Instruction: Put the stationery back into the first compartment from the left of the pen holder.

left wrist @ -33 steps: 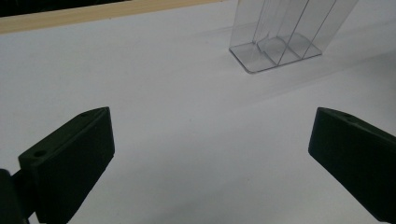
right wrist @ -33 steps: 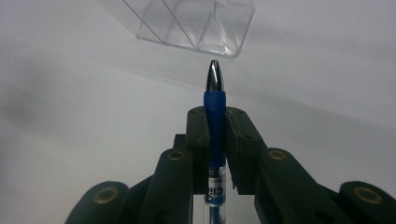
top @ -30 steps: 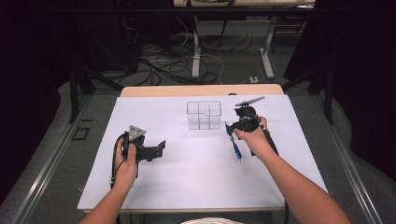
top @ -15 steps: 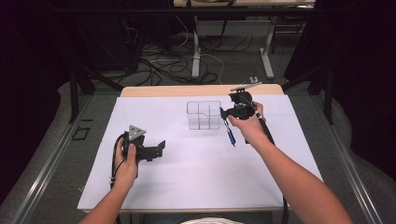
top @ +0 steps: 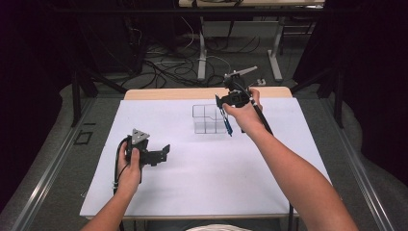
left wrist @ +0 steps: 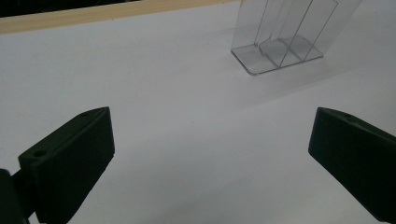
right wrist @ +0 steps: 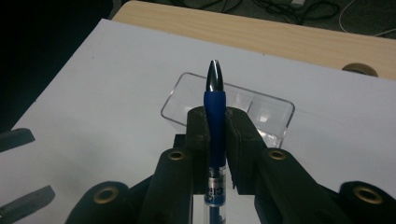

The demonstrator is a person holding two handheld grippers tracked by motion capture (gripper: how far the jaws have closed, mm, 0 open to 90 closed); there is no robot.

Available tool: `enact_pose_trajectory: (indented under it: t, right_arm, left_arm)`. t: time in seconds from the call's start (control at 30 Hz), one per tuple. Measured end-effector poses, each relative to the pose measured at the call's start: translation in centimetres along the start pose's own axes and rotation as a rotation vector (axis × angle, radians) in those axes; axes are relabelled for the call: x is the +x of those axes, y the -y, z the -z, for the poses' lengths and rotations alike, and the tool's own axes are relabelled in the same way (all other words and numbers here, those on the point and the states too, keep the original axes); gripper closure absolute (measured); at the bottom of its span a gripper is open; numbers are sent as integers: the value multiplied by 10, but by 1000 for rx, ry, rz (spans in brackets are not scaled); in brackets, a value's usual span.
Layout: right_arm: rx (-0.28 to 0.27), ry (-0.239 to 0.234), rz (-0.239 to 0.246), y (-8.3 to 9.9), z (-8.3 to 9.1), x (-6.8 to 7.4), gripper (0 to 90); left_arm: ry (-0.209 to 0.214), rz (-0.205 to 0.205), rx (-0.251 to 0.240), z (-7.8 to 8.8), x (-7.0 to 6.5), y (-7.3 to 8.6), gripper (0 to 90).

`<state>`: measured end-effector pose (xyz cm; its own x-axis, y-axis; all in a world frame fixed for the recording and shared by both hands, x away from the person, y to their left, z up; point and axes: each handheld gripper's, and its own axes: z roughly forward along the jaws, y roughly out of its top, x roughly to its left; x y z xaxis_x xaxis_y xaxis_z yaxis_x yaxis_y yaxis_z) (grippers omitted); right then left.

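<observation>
Pen held above the clear organiser, ready to be lowered in

Nearest, the left gripper is rested on the white surface, fingers wide and empty. Farther off, the blue pen is clamped tip-down by the right gripper; it should be kept upright and centred over one compartment of the clear organiser before being lowered.

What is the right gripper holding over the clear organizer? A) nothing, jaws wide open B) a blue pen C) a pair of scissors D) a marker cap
B: in the right gripper view the right gripper has its jaws clamped on a blue pen, tip pointing toward the clear organizer; the high view shows the pen hanging from the gripper at the organizer.
</observation>
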<state>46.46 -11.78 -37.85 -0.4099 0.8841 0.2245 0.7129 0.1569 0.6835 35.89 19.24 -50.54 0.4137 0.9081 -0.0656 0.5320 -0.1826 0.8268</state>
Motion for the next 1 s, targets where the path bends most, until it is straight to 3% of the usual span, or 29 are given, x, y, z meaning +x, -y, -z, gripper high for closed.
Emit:
enact_pose_trajectory:
  t: [0.27,0.57,1.0]
  right_arm:
    - [-31,7,17,-23,-7,17,803]
    - [-72,55,5,-45,-20,30,803]
    - [-192,116,13,-62,-41,46,803]
  left_arm:
    - [2,1,2,1,1,-1,2]
    - [-1,21,-13,1,2,0,2]
    - [1,37,-22,4,6,0,2]
